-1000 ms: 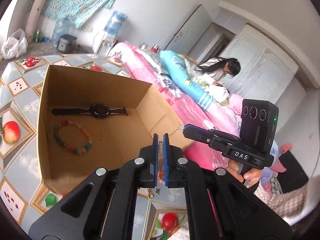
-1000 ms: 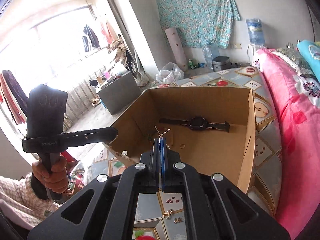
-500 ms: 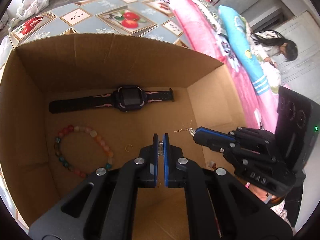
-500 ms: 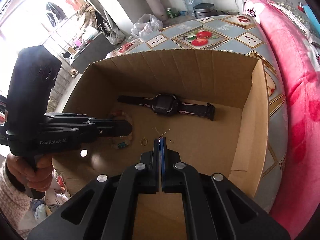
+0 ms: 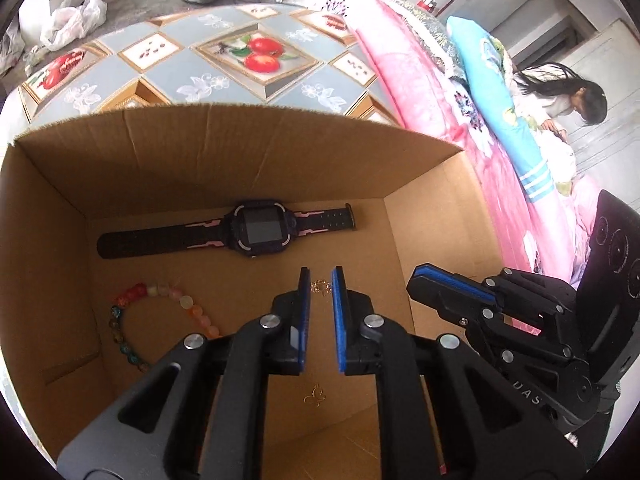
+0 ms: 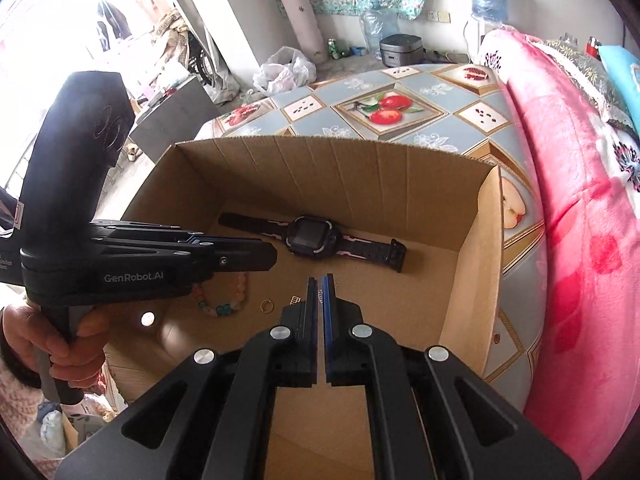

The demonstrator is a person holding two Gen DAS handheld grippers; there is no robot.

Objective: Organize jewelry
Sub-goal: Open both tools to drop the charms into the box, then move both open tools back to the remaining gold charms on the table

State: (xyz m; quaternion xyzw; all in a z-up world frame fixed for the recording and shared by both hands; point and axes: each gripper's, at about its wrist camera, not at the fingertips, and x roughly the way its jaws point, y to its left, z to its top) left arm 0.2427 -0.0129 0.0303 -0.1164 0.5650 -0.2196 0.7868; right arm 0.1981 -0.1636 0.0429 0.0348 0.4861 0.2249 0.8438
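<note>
Both grippers reach down into an open cardboard box [image 5: 240, 152]. On its floor lie a black and pink watch [image 5: 260, 232], a coloured bead bracelet [image 5: 160, 320], a gold ring [image 6: 267, 306] and a small gold charm [image 5: 314, 396]. My left gripper [image 5: 320, 276] is opening, with a clear gap between its blue pads. A little heap of thin chain [image 5: 320, 286] lies on the floor just past its tips, free of the pads. My right gripper [image 6: 320, 280] is shut, with a bit of chain showing in the slit and a loose end [image 6: 295, 300] beside it.
The box [image 6: 360, 176] stands on a table with a fruit-patterned cloth [image 5: 256, 56]. A pink blanket [image 6: 580, 240] lies along the right side. A person sits far off at the upper right [image 5: 568, 100]. A hand [image 6: 36, 344] grips the left tool's handle.
Both grippers came forward and down from above the box edge into the box. The left jaws, shut on the chain before, have parted and the chain now lies on the floor.
</note>
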